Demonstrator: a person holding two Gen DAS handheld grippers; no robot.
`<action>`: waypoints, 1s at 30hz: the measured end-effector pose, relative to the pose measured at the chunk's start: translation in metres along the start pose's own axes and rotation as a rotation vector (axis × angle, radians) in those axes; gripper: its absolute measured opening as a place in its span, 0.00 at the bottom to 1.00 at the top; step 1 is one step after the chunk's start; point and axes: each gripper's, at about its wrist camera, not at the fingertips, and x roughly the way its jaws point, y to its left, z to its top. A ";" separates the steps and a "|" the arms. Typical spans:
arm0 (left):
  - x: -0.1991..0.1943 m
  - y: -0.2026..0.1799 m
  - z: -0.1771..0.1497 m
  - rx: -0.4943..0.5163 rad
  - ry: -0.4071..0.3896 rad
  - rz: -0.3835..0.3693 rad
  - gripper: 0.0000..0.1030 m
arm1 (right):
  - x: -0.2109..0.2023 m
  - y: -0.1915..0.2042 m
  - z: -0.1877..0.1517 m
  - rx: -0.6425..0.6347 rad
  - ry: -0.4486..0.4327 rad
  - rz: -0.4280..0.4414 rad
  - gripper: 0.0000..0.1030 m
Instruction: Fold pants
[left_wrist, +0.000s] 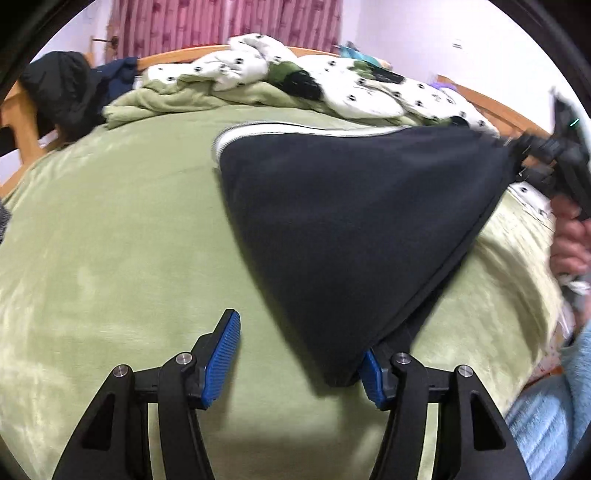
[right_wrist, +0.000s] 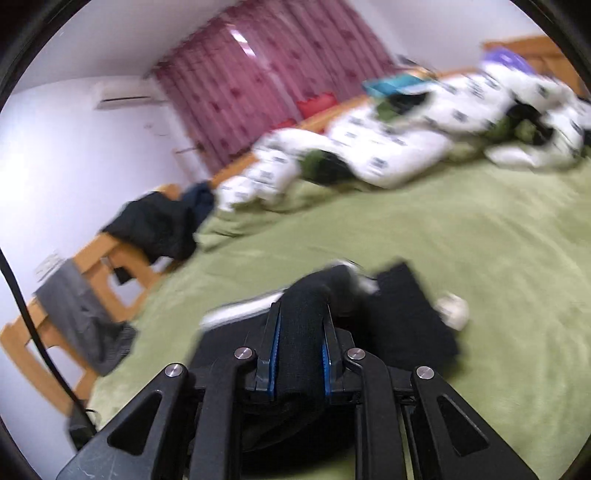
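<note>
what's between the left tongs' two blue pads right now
Mostly bare green blanket; only a corner of the black pants hangs by the right-hand pad, seen in the left wrist view.

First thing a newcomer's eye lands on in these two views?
The black pants, stretched into a dark triangle above the green bedspread at centre-right of the left wrist view. The right gripper is shut on a bunched black fold, bottom centre of its own view. Behind, a crumpled white spotted duvet lies along the bed's far edge.
</note>
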 end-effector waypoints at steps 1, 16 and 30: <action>-0.003 -0.003 -0.001 0.019 0.000 -0.016 0.53 | 0.007 -0.014 -0.007 0.020 0.023 -0.039 0.16; 0.008 -0.033 -0.003 0.158 0.036 0.030 0.47 | 0.018 -0.050 -0.032 0.097 0.062 -0.137 0.17; -0.013 -0.006 -0.018 0.043 0.065 -0.025 0.39 | 0.002 -0.018 -0.035 -0.106 0.047 -0.328 0.32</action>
